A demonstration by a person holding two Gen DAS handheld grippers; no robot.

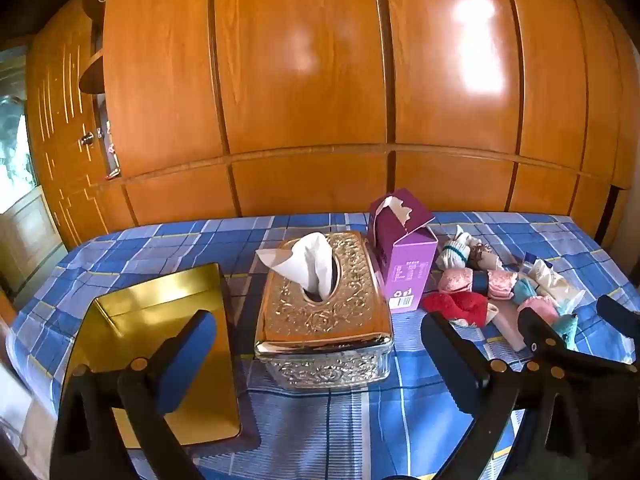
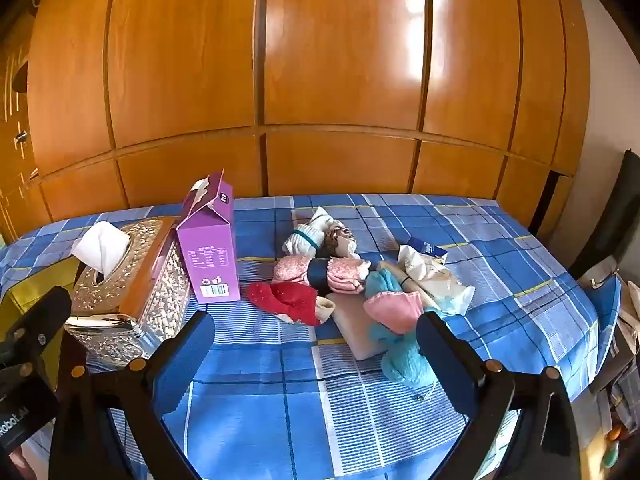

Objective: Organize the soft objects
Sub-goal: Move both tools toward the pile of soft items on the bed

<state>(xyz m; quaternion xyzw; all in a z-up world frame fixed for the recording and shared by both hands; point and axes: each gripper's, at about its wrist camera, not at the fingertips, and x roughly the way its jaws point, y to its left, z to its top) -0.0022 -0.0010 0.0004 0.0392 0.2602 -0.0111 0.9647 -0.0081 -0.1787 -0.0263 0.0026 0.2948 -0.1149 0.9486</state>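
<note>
A heap of soft things lies on the blue checked cloth: a red sock (image 2: 288, 300), a pink pair with a dark band (image 2: 320, 274), a white rolled sock (image 2: 306, 236), a pink and teal sock (image 2: 396, 316) and a crumpled tissue pack (image 2: 436, 276). The same heap (image 1: 492, 292) shows at the right of the left wrist view. My right gripper (image 2: 316, 346) stands open just in front of the heap, with nothing between its fingers. My left gripper (image 1: 320, 346) is open before the gold tissue box (image 1: 320, 308), empty too.
A purple carton (image 2: 210, 256) stands between the tissue box (image 2: 128, 284) and the heap. A gold open tin (image 1: 160, 340) lies at the left. A white flat block (image 2: 356, 328) sits under the socks. Wooden wardrobe doors (image 2: 340, 80) rise behind the table. A dark chair (image 2: 616, 224) stands at the right.
</note>
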